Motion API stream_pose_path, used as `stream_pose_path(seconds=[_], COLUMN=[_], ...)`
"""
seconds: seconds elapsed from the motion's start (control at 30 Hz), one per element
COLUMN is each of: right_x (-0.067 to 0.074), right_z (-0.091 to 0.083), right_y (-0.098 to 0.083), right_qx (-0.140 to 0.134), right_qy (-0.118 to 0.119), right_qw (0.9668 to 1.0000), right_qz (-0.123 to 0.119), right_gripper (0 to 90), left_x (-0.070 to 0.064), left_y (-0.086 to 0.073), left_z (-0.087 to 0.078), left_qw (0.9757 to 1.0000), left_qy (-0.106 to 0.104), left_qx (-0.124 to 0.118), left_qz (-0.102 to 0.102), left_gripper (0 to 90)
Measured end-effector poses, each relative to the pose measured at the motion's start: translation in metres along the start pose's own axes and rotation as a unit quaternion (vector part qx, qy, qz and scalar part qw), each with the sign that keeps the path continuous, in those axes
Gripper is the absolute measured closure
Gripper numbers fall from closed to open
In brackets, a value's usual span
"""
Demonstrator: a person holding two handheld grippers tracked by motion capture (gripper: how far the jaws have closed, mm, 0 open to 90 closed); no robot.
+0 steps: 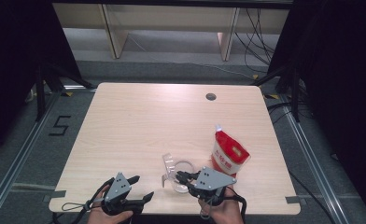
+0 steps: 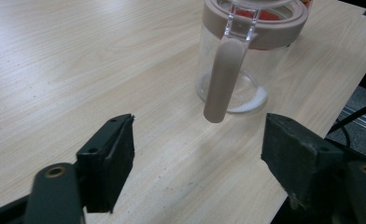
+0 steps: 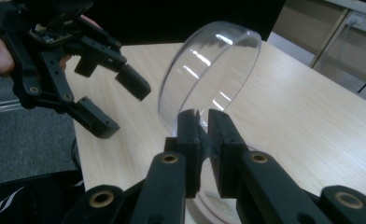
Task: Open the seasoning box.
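The right gripper [image 3: 200, 122] is clenched on the clear round plastic lid [image 3: 209, 70], raised over the clear glass jar with a taupe rim and handle [image 2: 246, 51]. The left gripper [image 2: 197, 154] stands released, jaws empty, the jar just ahead.

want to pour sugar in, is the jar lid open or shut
Open: the clear lid stands up off the jar, pinched in the right gripper.

The table [image 1: 139, 121] is pale matt wood grain, the jar [image 2: 237, 79] clear glossy plastic with a smooth beige handle [image 2: 225, 79], and the pouch [image 1: 228, 156] shiny red-and-white plastic.
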State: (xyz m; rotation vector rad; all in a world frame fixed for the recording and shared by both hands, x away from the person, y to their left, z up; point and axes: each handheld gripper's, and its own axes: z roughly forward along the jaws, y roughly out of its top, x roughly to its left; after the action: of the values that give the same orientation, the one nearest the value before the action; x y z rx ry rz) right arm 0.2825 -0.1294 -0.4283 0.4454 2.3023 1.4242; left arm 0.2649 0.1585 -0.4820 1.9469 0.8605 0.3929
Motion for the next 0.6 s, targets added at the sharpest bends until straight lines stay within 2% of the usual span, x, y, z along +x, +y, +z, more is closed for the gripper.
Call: stream_pose_path(seconds=[0.03, 0.17, 0.2, 0.33, 0.43, 0.5, 0.53, 0.57, 0.6], right_x=[-0.001, -0.001, -0.001, -0.007, -0.012, -0.015, -0.015, -0.016, -0.016], right_z=[0.001, 0.001, 0.000, -0.009, -0.018, -0.026, -0.028, -0.031, -0.034], right_y=[0.000, 0.000, -0.001, -0.006, -0.014, -0.018, -0.021, -0.022, -0.024], right_qx=[0.000, -0.002, -0.004, -0.007, -0.006, -0.001, -0.003, -0.001, 0.004], right_qy=[0.000, 0.003, 0.000, -0.011, -0.025, -0.026, -0.032, -0.036, -0.037], right_qw=[1.0000, 1.0000, 1.0000, 0.9999, 0.9995, 0.9993, 0.9991, 0.9988, 0.9984], right_qz=[-0.007, 0.001, 0.001, 0.011, 0.021, 0.026, 0.027, 0.034, 0.042], right_gripper=[83.3, 82.1, 81.7, 78.7, 72.2, 68.1, 65.2, 61.0, 59.8], left_x=[0.001, 0.001, 0.001, 0.004, 0.005, 0.007, 0.009, 0.010, 0.011], left_y=[0.000, -0.001, -0.001, -0.003, -0.004, -0.005, -0.005, -0.006, -0.007], left_z=[0.000, -0.001, -0.002, -0.005, -0.008, -0.008, -0.009, -0.008, -0.009], left_qw=[1.0000, 0.9999, 0.9999, 0.9999, 0.9997, 0.9996, 0.9996, 0.9994, 0.9995], left_qy=[0.002, 0.004, 0.012, 0.013, 0.021, 0.017, 0.015, 0.014, 0.017], left_qx=[-0.003, -0.006, -0.005, -0.004, -0.006, -0.016, -0.009, -0.012, -0.009], left_qz=[-0.001, -0.007, -0.007, -0.008, -0.010, -0.016, -0.021, -0.028, -0.026], left_gripper=[23.1, 18.1, 17.3, 17.0, 16.3, 16.3, 16.3, 16.3, 16.3])
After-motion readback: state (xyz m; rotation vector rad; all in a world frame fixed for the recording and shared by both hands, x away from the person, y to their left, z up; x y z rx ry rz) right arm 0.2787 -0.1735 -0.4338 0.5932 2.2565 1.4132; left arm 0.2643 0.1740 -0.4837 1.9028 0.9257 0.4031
